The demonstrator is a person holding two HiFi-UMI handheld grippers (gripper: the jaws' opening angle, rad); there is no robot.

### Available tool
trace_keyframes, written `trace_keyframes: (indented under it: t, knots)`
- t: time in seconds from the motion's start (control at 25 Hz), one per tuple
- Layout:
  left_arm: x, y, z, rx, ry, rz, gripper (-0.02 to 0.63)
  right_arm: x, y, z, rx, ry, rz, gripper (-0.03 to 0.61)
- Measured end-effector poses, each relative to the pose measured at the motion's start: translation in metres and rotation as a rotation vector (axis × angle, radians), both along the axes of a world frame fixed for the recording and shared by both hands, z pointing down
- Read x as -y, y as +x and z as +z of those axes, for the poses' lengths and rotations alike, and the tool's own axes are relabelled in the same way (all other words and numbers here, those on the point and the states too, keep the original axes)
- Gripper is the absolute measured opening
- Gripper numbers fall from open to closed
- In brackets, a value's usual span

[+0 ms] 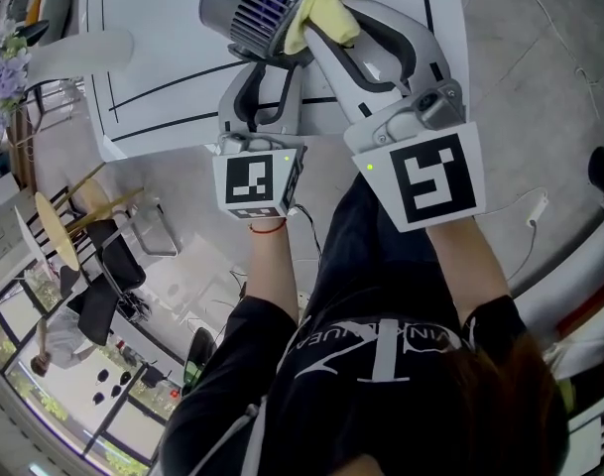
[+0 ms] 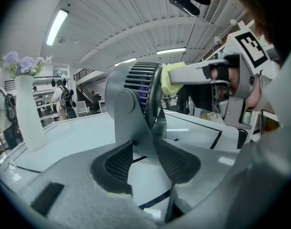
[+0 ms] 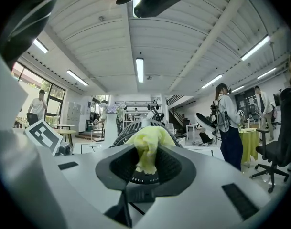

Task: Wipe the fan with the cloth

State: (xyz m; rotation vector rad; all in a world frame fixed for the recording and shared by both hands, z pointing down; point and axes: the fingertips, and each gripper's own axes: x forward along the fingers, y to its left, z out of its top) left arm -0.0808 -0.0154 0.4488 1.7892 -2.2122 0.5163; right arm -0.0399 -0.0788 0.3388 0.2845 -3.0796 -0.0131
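Observation:
A grey desk fan (image 1: 244,6) stands on the white table (image 1: 153,77) at the top of the head view. My left gripper (image 1: 266,59) is closed on the fan's upright stand (image 2: 134,123), which fills the gap between the two dark pads (image 2: 117,165). A yellow cloth (image 1: 325,10) lies bunched against the fan's grille. My right gripper (image 1: 329,36) is shut on that cloth (image 3: 147,146) and holds it on the grille's rim (image 3: 122,138). In the left gripper view the cloth (image 2: 170,78) sits at the top edge of the fan head (image 2: 144,90).
A tall white vase (image 2: 29,114) with purple flowers stands on the table left of the fan. Black lines cross the tabletop. Beyond the table are several people, an office chair (image 3: 278,142) and a yellow-covered table. Chairs and a round table (image 1: 56,228) stand below left.

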Motion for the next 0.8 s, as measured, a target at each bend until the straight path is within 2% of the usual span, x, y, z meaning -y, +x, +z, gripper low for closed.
trace_keyframes:
  t: [0.36,0.6,0.72,0.8]
  knots:
    - [0.001,0.000,0.001,0.000,-0.003,-0.003,0.173,0.022,0.004,0.018,-0.034,-0.047,0.067,0.094]
    - [0.001,0.000,0.000,0.002,-0.002,-0.005,0.173,0.018,-0.002,0.038,-0.068,-0.143,0.074,0.092]
    - [0.001,0.000,0.000,0.002,-0.002,-0.003,0.173,0.017,-0.007,0.048,-0.083,-0.239,0.080,0.092]
    - [0.001,0.000,0.000,0.002,-0.002,-0.003,0.173,0.016,-0.010,0.060,-0.108,-0.265,0.079,0.092]
